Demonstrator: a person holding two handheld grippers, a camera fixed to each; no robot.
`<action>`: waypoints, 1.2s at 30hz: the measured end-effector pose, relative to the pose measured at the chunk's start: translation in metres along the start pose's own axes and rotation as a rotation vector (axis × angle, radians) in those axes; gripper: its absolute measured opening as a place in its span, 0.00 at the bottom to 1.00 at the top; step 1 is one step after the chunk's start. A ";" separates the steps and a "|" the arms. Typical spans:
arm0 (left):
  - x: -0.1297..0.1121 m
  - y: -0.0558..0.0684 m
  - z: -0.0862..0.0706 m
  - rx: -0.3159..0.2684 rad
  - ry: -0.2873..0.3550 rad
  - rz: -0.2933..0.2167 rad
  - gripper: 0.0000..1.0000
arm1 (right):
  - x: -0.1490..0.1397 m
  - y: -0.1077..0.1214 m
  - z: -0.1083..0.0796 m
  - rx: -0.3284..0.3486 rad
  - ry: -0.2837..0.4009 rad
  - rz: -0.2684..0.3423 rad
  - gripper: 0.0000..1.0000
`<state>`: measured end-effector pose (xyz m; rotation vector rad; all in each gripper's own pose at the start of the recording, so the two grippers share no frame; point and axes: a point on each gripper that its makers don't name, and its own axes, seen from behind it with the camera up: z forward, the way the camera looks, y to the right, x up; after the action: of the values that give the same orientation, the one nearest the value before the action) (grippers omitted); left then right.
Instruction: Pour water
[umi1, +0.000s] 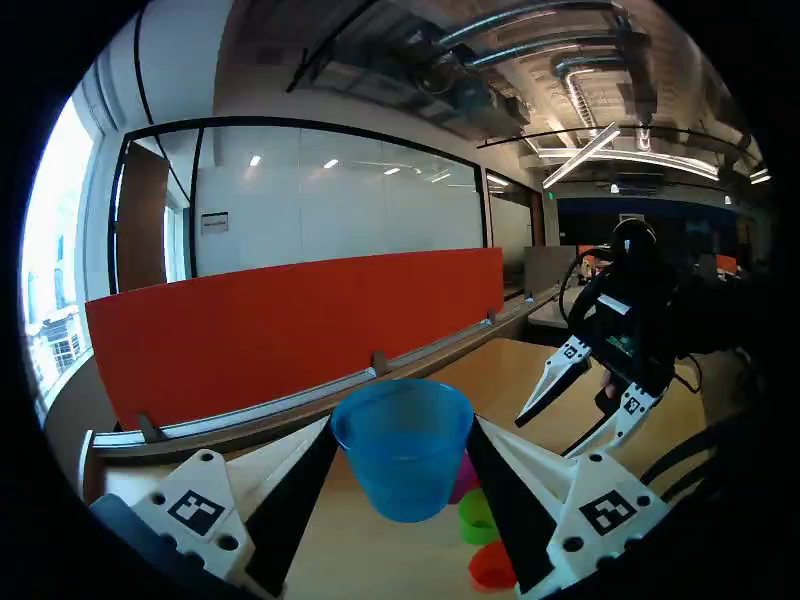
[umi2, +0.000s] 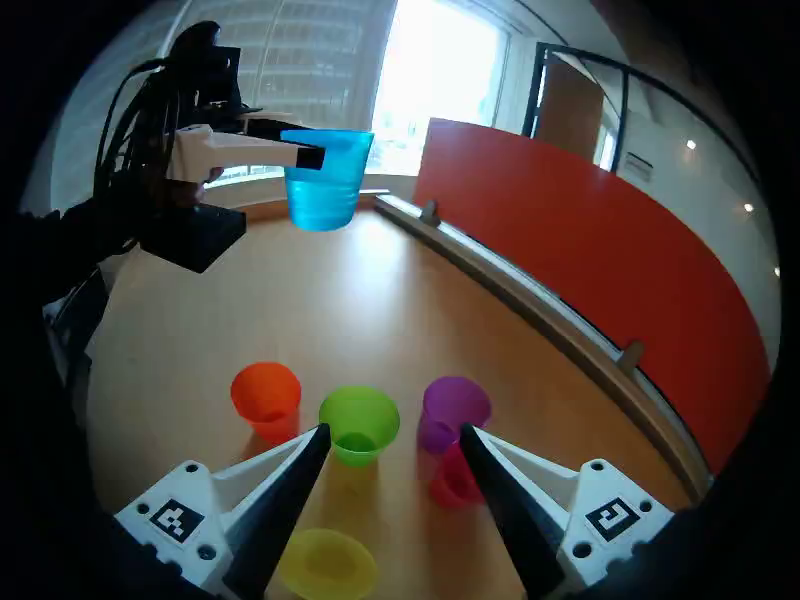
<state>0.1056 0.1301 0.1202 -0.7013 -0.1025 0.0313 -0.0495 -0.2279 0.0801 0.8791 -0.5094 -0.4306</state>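
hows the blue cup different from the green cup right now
The blue cup is lifted in the air, clamped between the left gripper's fingers; the green cup stands free on the desk. The blue cup hangs alone; the green cup sits between an orange cup and a purple cup. Both are upright, open end up, and look translucent.
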 end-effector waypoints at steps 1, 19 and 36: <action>0.002 0.000 -0.001 0.002 0.006 -0.001 0.87 | 0.000 0.000 0.002 0.002 -0.001 0.001 1.00; 0.002 -0.004 -0.010 0.019 0.022 -0.011 0.87 | -0.004 -0.011 0.023 0.053 -0.066 -0.022 1.00; -0.003 -0.003 -0.013 0.013 0.020 -0.012 0.87 | -0.020 -0.024 0.041 0.125 -0.165 -0.068 1.00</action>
<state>0.1034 0.1196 0.1123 -0.6878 -0.0877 0.0137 -0.0926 -0.2557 0.0775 0.9883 -0.6654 -0.5409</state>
